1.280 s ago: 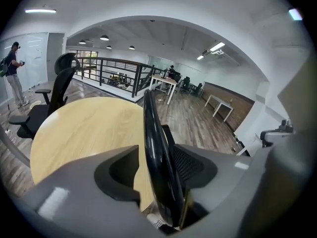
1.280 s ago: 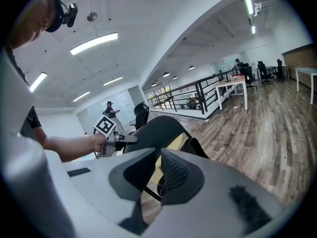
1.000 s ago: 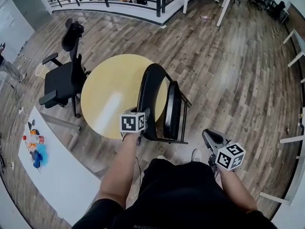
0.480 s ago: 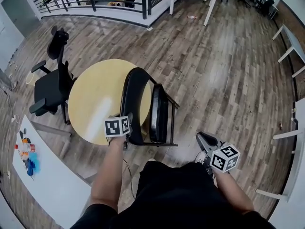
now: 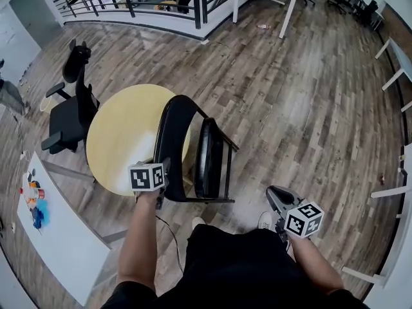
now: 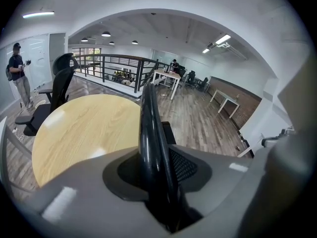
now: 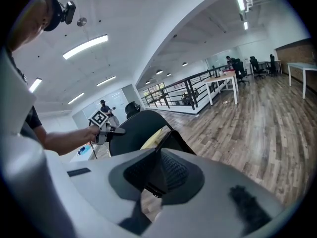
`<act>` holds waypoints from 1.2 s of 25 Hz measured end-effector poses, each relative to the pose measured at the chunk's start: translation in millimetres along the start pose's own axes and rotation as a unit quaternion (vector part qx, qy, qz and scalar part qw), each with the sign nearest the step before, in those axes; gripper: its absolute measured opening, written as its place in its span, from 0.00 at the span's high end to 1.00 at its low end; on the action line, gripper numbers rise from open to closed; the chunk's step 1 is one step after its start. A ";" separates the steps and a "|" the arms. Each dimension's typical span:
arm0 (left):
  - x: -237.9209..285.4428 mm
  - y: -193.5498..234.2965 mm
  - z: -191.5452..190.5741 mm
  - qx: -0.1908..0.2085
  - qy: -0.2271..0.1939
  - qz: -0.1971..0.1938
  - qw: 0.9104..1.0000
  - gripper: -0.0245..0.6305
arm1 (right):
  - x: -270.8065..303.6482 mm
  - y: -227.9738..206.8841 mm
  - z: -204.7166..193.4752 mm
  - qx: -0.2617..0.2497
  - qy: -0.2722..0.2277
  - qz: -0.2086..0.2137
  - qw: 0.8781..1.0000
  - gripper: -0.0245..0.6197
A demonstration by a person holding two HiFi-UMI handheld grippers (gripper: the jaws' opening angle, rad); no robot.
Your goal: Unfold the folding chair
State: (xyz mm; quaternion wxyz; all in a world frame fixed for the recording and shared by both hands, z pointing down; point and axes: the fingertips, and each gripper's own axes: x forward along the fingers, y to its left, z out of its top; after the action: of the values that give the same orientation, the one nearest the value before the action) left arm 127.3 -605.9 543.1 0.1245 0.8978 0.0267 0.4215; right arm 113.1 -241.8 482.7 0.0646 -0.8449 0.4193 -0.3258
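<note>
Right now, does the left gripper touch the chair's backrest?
Touching. In the left gripper view the left gripper, whose jaws have just been closing, clamps the backrest rim between them.

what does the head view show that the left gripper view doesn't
Only the head view shows the right gripper, held low beside the person's leg, and the person's own arms and lap. Only the left gripper view shows the ceiling with its ceiling lights. Both show the folding chair, the round yellow table behind it, the black office chair and the railing.
</note>
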 end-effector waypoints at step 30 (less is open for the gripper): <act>19.4 -263.2 19.4 0.004 -0.056 -0.001 0.998 0.83 | -42.7 -120.1 -17.9 0.083 0.048 0.154 0.983 0.73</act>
State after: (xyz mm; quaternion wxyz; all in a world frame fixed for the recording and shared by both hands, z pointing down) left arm 169.6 -352.2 481.0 0.1229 0.9205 0.0219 0.3703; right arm 163.7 -130.0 521.4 0.1632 -0.7453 0.5184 -0.3861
